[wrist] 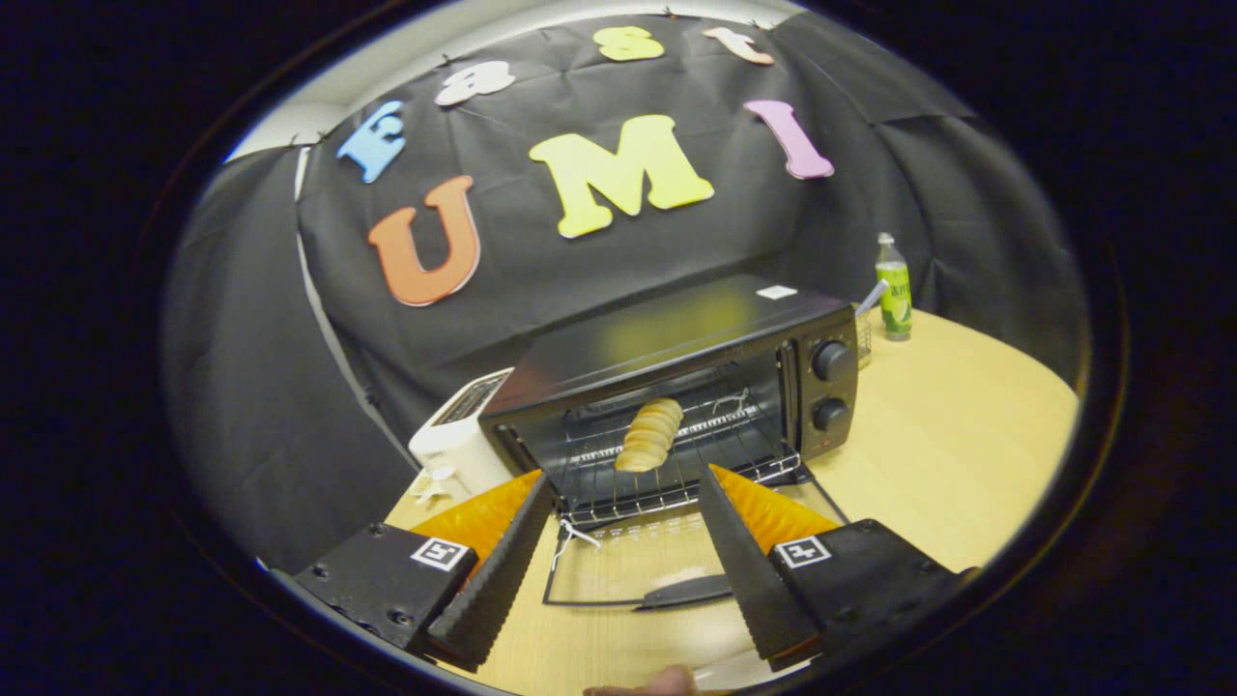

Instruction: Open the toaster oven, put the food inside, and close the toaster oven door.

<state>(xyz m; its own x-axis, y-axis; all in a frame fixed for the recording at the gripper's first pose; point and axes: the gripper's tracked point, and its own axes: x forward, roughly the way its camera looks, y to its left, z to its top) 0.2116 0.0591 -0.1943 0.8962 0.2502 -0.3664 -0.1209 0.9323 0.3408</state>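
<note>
Black toaster oven (676, 377) stands open on the wooden table (957, 454), with the bread (649, 435) lying on the wire rack (676, 464) inside.

Its glass door (638, 565) is folded down flat toward the gripper (623, 498), whose fingers are spread wide apart with nothing between them, their tips just short of the oven mouth, above the lowered door. A white toaster (454, 435) sits just beside the oven on one side; a green bottle (894, 287) stands beyond it on the other.
</note>
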